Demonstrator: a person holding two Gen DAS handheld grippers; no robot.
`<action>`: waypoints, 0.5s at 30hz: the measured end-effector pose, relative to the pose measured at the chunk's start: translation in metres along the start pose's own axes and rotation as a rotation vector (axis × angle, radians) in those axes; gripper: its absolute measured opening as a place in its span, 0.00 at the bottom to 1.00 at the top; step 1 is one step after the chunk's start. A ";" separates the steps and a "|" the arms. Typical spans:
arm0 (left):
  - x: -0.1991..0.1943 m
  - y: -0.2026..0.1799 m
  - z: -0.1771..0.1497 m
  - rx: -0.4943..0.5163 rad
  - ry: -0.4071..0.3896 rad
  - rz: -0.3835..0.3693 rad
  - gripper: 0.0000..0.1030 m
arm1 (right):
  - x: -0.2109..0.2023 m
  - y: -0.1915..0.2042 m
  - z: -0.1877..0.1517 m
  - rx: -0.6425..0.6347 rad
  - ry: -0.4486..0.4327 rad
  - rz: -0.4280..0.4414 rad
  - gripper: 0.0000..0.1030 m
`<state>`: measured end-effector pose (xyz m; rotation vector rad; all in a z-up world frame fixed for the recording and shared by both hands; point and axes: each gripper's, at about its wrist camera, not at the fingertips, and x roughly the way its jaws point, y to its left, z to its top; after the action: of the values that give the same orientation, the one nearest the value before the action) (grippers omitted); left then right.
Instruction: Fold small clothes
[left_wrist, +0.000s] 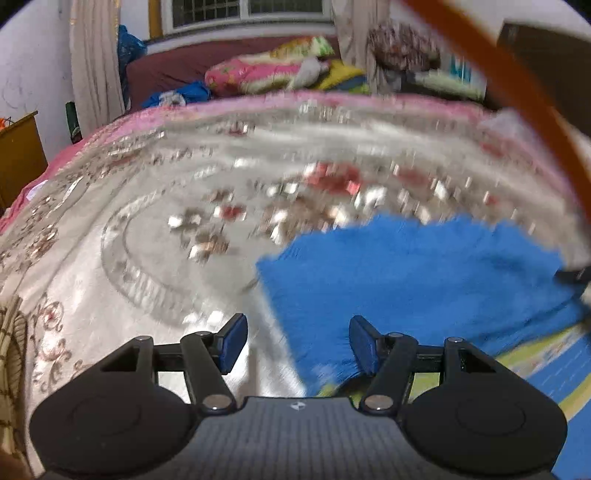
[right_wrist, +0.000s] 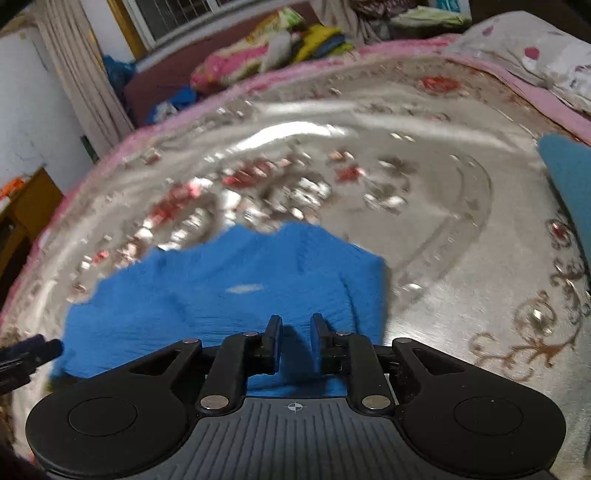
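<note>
A small blue knit garment (left_wrist: 424, 280) lies on the silvery patterned bedspread (left_wrist: 147, 229). In the left wrist view my left gripper (left_wrist: 295, 341) is open, its jaws wide apart over the garment's left edge, holding nothing. In the right wrist view the same blue garment (right_wrist: 229, 291) lies spread in front of my right gripper (right_wrist: 295, 341). Its jaws stand a narrow gap apart over the garment's near edge, with blue cloth showing between them; whether they pinch it I cannot tell. The left gripper's tip shows at the left edge of the right wrist view (right_wrist: 26, 354).
The bedspread (right_wrist: 461, 258) has a pink border. Bright folded bedding (left_wrist: 266, 70) lies on a maroon bed behind. A pillow (right_wrist: 535, 51) sits at the far right, with a second blue cloth (right_wrist: 569, 177) near it. A striped green and blue cloth (left_wrist: 546, 369) lies under the garment. An orange strap (left_wrist: 517, 92) crosses the top right.
</note>
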<state>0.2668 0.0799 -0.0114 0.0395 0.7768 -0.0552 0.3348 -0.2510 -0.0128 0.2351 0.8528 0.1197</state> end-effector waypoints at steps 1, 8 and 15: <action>0.004 0.002 -0.004 0.004 0.021 0.002 0.66 | 0.000 -0.003 0.000 0.000 -0.001 -0.004 0.17; -0.008 0.010 0.005 -0.042 -0.007 -0.050 0.67 | -0.007 -0.007 0.019 -0.038 -0.041 -0.027 0.20; 0.010 -0.012 0.023 -0.028 -0.042 -0.074 0.67 | 0.042 0.012 0.050 -0.138 -0.037 -0.021 0.24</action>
<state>0.2891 0.0662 -0.0020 -0.0168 0.7366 -0.1147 0.3997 -0.2385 -0.0090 0.0990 0.8066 0.1534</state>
